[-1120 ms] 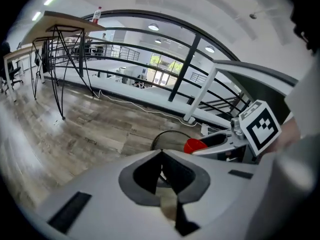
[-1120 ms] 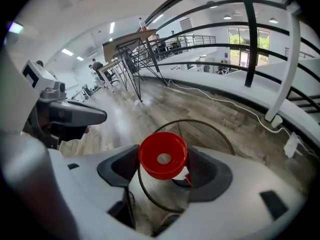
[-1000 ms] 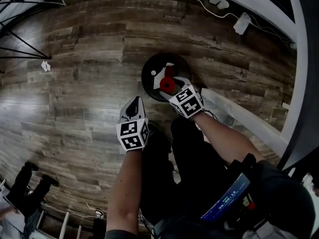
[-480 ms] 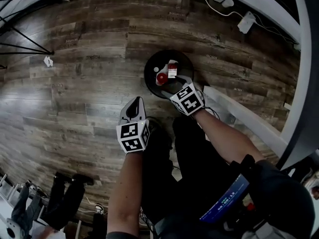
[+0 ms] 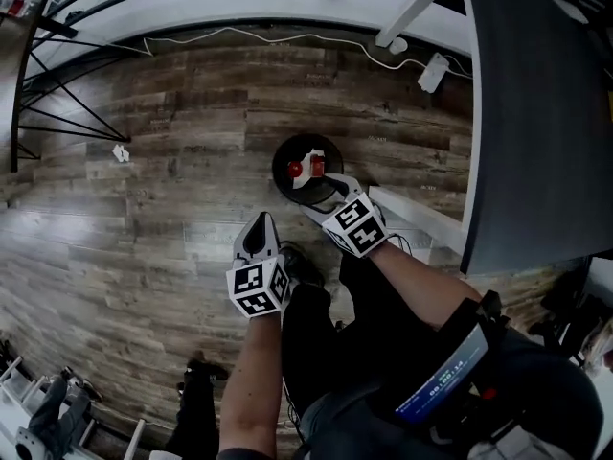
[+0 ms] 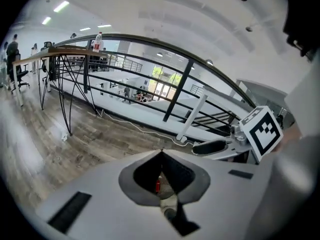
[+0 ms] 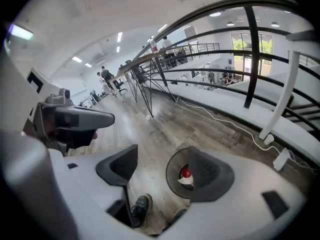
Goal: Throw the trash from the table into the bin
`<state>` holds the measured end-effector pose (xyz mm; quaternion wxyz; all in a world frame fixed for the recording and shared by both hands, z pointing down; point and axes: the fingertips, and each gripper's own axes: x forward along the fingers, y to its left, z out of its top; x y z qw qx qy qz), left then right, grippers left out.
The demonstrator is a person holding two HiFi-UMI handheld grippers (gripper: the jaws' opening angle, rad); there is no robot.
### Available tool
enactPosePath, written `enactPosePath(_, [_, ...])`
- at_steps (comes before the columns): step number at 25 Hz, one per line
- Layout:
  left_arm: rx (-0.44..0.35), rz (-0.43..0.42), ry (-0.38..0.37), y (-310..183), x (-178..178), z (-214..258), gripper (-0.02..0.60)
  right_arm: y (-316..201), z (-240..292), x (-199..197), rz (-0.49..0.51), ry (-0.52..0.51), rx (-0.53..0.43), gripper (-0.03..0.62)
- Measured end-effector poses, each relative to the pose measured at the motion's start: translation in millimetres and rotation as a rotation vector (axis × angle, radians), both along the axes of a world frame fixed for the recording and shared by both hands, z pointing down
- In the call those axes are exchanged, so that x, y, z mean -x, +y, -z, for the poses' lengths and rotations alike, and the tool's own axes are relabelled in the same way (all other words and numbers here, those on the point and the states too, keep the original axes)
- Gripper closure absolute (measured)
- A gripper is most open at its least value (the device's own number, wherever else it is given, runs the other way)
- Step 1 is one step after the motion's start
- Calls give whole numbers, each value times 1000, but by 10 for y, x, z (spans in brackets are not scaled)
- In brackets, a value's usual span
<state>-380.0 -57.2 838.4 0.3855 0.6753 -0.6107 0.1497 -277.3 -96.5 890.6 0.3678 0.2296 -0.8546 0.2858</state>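
A round black bin (image 5: 285, 151) stands on the wooden floor, with a red piece of trash (image 5: 296, 169) and a white piece (image 5: 314, 160) lying inside it. My right gripper (image 5: 324, 186) hangs above the bin's near rim, jaws open and empty. In the right gripper view, that gripper (image 7: 160, 156) frames the bin (image 7: 174, 176) and its red trash (image 7: 186, 173) far below. My left gripper (image 5: 257, 221) is to the left of the bin, over bare floor. In its own view, the left gripper (image 6: 161, 151) has its tips touching and holds nothing.
A dark tabletop (image 5: 532, 113) fills the right side, with a white beam (image 5: 421, 217) below it. A crumpled white scrap (image 5: 120, 152) lies on the floor at left. A power strip (image 5: 433, 72) and cable run along the far wall. My shoe (image 7: 141, 204) is near the bin.
The right gripper let the red trash fall into the bin. Both grippers then rose away from the floor, and the tabletop came into view at right.
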Motion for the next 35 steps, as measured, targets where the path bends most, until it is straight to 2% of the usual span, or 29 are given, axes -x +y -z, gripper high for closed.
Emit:
enactPosePath(3, [-45, 14, 5, 22, -56, 548, 571, 46, 642, 15, 5, -55, -13, 273])
enactPosePath(7, [-134, 21, 12, -120, -71, 1220, 571, -111, 1465, 16, -8, -130, -93, 360])
enactPosePath(14, [-288, -9, 13, -96, -95, 2452, 571, -93, 2818, -33, -47, -266, -185, 451])
enactPosePath(18, [-372, -15, -7, -137, -34, 3079, 571, -157, 3477, -27, -51, -331, -263, 480])
enactPosePath(22, [-404, -20, -12, -139, -38, 3528, 571, -188, 3955, -76, -58, -368, -327, 537])
enactPosePath(26, [-469, -24, 11, -65, -72, 3972, 572, -129, 4362, -127, -61, -394, -395, 560])
enactPosePath(31, [-528, -53, -19, 4, -136, 4336, 571, -76, 4704, -206, -68, -422, -448, 580])
enactPosePath(35, [-593, -37, -30, 76, -114, 4547, 572, -32, 4867, -252, -75, -421, -483, 582])
